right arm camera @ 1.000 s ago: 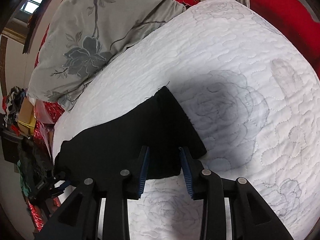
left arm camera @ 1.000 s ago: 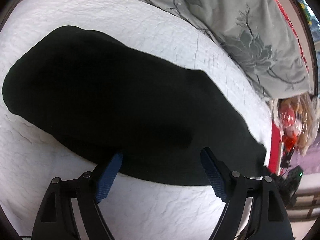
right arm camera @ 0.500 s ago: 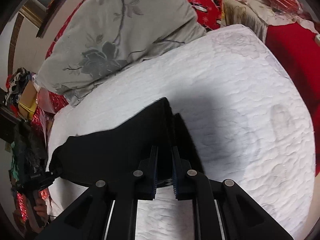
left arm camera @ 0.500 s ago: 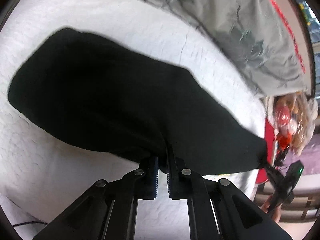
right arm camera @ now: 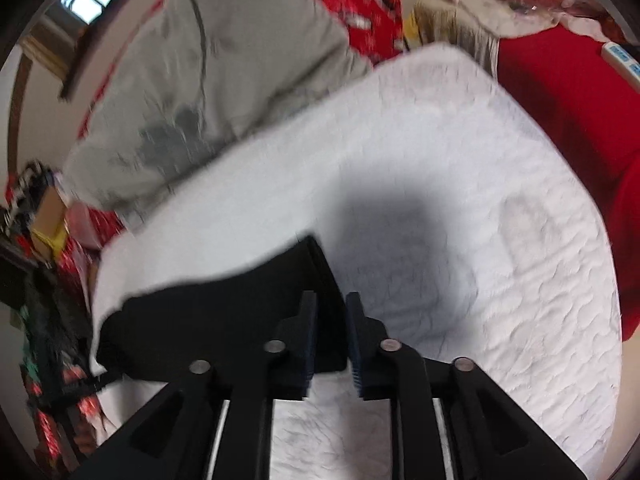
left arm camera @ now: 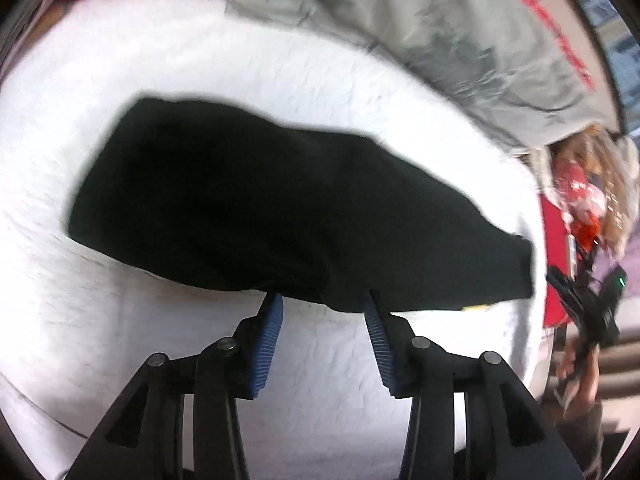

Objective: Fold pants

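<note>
One pair of black pants (left arm camera: 280, 208) lies stretched across a white quilted mattress (left arm camera: 120, 340), long and narrow, apparently already doubled lengthwise so the legs stack; that shape suits a cross fold next. In the right wrist view the leg end of the pants (right arm camera: 224, 320) runs off toward the mattress's left edge.

Each gripper stands at the near edge of the cloth, which looks like a deliberate pairing: two holds along one hem would let the fabric lift evenly instead of sagging in the middle. The left gripper (left arm camera: 324, 304) has its blue pads moderately apart and its jaws are opening; the pants' edge bulges down between the tips, though the pads do not seem to press on it. The right gripper (right arm camera: 331, 312) is narrower, jaws also opening, with dark cloth in the gap between the fingers; whether it pinches there, blur keeps me from telling.

Beyond the pants, a grey floral pillow (left arm camera: 460, 40) rests along the far side, well clear of the fold, and red bedding (right arm camera: 568, 104) lies past the mattress corner.
</note>
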### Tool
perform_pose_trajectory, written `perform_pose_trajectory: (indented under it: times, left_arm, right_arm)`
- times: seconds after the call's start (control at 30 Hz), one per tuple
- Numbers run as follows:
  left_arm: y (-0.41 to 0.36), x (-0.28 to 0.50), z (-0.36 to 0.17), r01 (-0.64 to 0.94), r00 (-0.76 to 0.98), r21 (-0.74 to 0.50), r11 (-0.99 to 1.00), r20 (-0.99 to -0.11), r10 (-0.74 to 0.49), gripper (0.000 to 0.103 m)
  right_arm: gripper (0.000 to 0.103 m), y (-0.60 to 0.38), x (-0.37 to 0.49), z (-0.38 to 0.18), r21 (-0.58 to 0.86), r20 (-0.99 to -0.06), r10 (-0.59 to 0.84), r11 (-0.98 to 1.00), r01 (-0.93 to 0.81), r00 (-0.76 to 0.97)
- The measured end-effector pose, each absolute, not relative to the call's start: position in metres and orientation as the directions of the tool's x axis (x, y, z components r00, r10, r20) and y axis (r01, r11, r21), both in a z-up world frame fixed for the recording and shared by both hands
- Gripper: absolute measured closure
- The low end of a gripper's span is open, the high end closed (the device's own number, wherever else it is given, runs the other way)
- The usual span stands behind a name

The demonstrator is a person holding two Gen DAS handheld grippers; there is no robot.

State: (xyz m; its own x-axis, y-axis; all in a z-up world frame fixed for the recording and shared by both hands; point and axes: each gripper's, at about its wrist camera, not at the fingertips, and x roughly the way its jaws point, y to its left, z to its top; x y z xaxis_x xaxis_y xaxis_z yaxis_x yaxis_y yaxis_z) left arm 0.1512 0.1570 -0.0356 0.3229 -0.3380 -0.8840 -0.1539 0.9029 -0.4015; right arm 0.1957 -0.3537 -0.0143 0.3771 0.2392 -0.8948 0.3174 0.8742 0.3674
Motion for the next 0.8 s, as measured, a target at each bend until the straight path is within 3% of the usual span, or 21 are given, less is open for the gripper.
perform_pose_trajectory:
  times: [0.07, 0.13, 0.2, 0.4, 0.47, 0.8]
  left_arm:
    - [0.173, 0.145, -0.010, -0.142, 0.394, -0.389, 0.910, -0.866, -0.309, 0.059]
    - [0.196, 0.141, 0.011, -0.161, 0.471, -0.347, 0.924, -0.850, -0.237, 0.050]
    - [0.221, 0.147, 0.023, -0.211, 0.518, -0.277, 0.937, -0.845, -0.133, 0.025]
    - [0.267, 0.182, -0.004, -0.293, 0.411, -0.269, 0.918, -0.902, -0.133, 0.024]
    - [0.270, 0.197, -0.017, -0.292, 0.371, -0.266, 0.919, -0.917, -0.148, 0.024]
    - [0.276, 0.227, -0.056, -0.157, 0.324, -0.241, 0.958, -0.929, -0.181, 0.018]
  right_arm:
    - [0.067, -0.350, 0.204, -0.012, 0.376, -0.889, 0.244, 0.872, 0.314, 0.387]
    - [0.067, -0.341, 0.212, -0.013, 0.368, -0.892, 0.244, 0.880, 0.299, 0.380]
    - [0.067, -0.320, 0.224, -0.015, 0.422, -0.872, 0.310, 0.868, 0.261, 0.378]
    - [0.065, -0.212, 0.275, -0.021, 0.503, -0.834, 0.470, 0.863, 0.050, 0.288]
    - [0.057, -0.169, 0.293, -0.023, 0.513, -0.829, 0.503, 0.858, -0.027, 0.243]
    - [0.052, -0.014, 0.340, -0.072, 0.422, -0.892, 0.452, 0.855, -0.301, 0.035]
